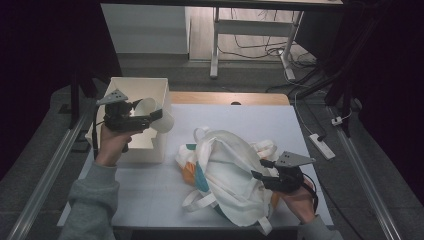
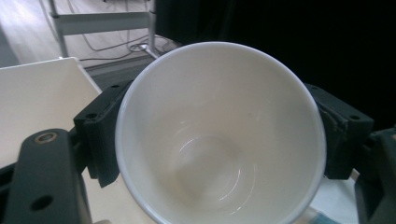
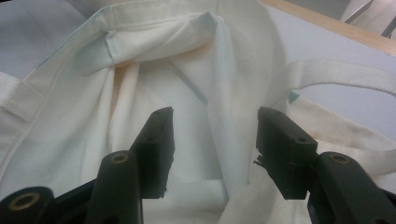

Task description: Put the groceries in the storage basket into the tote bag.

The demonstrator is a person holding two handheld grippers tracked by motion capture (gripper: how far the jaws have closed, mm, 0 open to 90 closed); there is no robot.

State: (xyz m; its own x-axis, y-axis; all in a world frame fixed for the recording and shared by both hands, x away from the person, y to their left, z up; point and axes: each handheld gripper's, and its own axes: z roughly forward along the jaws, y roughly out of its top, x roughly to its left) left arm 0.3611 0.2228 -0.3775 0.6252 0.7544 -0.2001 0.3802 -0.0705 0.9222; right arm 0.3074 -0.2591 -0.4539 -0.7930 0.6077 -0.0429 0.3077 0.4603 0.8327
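- Left tool (image 1: 156,118): both jaws are pressed against opposite sides of a white cup (image 1: 152,113), pinching it. In the left gripper view the cup (image 2: 219,135) sits between the two black pads, mouth toward the camera, inside empty.
- Cup position: held off the bench, tilted on its side, at the right wall of a white open box (image 1: 131,86). Whether the cup touches that wall cannot be told.
- Box position: on the far left part of the bench (image 1: 280,120), just beside the person's left hand (image 1: 111,142).
- Right tool (image 1: 261,170): jaws spread, pinching nothing. In the right gripper view the right tool (image 3: 215,135) points at a raised fold of cloth that stands between the two pads; the cloth meets neither pad firmly.
- Cloth item: a white tote bag (image 1: 227,167), crumpled, lying in the middle of the bench. Its white strap handles (image 1: 200,200) trail out at the near and far edges. Teal and orange patches show at its left edge.
- Right hand (image 1: 300,200): at the near right corner of the bench, tool against the bag's right side.
- Spacing: the cup and the bag are well apart.
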